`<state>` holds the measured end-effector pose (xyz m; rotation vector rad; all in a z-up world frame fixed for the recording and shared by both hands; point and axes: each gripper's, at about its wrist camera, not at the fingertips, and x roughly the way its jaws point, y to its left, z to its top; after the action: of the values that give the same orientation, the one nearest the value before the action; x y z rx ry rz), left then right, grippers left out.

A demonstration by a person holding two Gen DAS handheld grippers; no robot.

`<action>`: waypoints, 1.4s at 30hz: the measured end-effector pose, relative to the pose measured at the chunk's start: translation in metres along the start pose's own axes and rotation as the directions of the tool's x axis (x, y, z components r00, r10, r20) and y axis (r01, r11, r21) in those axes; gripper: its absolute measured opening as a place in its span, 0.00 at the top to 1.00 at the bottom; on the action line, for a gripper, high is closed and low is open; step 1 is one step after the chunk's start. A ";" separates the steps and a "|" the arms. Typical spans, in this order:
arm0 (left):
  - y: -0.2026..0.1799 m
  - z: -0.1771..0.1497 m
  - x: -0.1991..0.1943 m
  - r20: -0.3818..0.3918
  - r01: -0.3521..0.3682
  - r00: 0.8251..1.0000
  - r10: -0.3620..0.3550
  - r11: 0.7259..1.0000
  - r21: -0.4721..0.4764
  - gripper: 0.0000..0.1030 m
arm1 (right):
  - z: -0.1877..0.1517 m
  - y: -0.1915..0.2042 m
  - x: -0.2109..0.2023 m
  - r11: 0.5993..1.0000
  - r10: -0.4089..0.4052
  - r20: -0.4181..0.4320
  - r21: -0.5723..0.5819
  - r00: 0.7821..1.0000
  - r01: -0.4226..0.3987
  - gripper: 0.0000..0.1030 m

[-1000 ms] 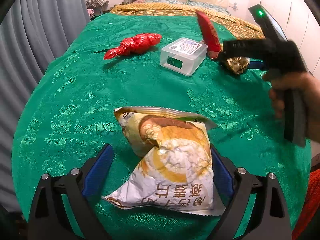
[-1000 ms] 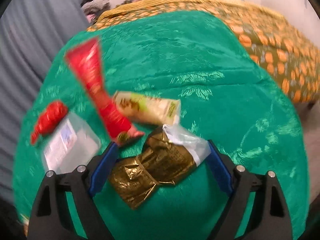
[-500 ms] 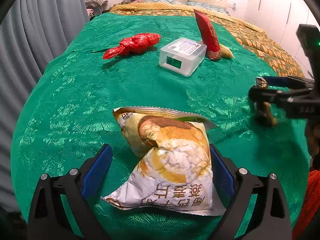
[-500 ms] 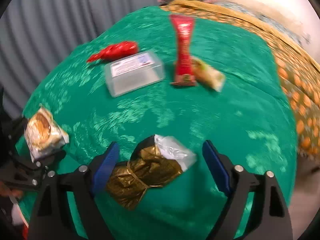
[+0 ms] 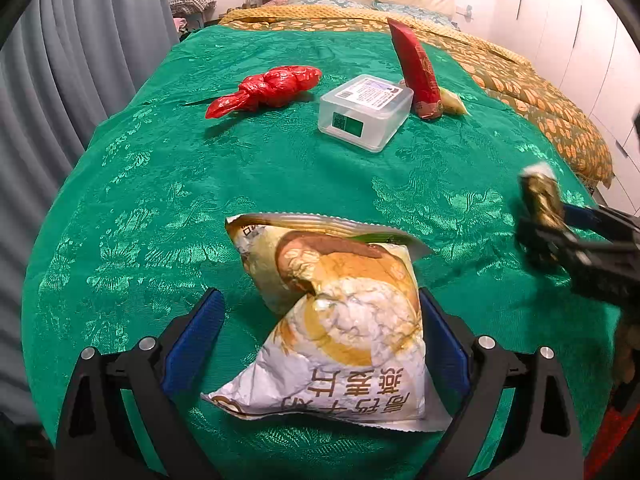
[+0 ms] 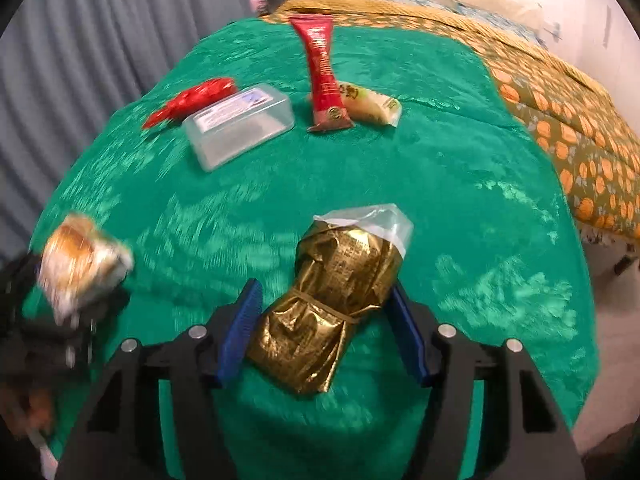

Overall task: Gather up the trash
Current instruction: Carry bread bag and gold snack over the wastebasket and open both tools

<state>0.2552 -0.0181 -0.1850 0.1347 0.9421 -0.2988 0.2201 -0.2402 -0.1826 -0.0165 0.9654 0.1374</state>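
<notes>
My left gripper [image 5: 320,320] is shut on a crumpled snack bag [image 5: 340,320] printed with a bun, held above the green bedspread [image 5: 160,184]. My right gripper [image 6: 326,312] is shut on a gold foil wrapper [image 6: 332,300] with a clear plastic end. The right gripper with the gold wrapper shows at the right edge of the left wrist view [image 5: 540,200]. The left gripper with the snack bag shows blurred at the left of the right wrist view [image 6: 80,264]. Farther up the bed lie a red crumpled bag [image 5: 268,88], a red stick packet [image 5: 416,68] and a pale wrapper [image 6: 370,104].
A clear plastic box [image 5: 364,112] with a label stands between the red bag and the red packet. An orange patterned quilt [image 6: 568,120] covers the bed's right side. Grey curtains [image 5: 60,60] hang on the left. White cupboards [image 5: 580,20] stand at the right.
My right gripper lifted the gold wrapper from beside the red packet and carried it back toward the bed's near end. My left gripper has held still with the snack bag.
</notes>
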 end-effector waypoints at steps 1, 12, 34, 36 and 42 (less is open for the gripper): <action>0.000 0.000 0.000 0.000 0.000 1.000 0.000 1.000 0.000 0.10 | -0.006 0.001 -0.006 0.999 0.025 -0.011 -0.040 1.000 -0.026 0.41; 0.007 -0.005 -0.008 -0.002 0.067 0.998 -0.067 0.998 0.011 0.08 | -0.051 -0.014 -0.034 0.999 0.040 -0.020 -0.013 0.999 -0.040 0.22; -0.008 -0.009 -0.031 0.030 0.025 0.999 -0.036 0.952 0.307 0.09 | -0.026 -0.001 -0.023 0.994 0.084 -0.116 -0.061 0.990 -0.092 0.67; -0.008 -0.008 -0.030 0.033 0.007 0.999 -0.018 0.950 0.311 0.14 | -0.028 -0.003 -0.026 0.994 0.089 -0.105 -0.058 0.990 -0.095 0.70; -0.005 -0.003 -0.037 0.047 0.032 0.998 -0.047 0.960 0.280 0.50 | -0.029 -0.008 -0.050 0.990 0.139 -0.046 -0.030 0.989 -0.141 0.72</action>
<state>0.2311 -0.0146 -0.1567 0.3656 0.8470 -0.4700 0.1692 -0.2558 -0.1586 0.0178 1.0080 0.2836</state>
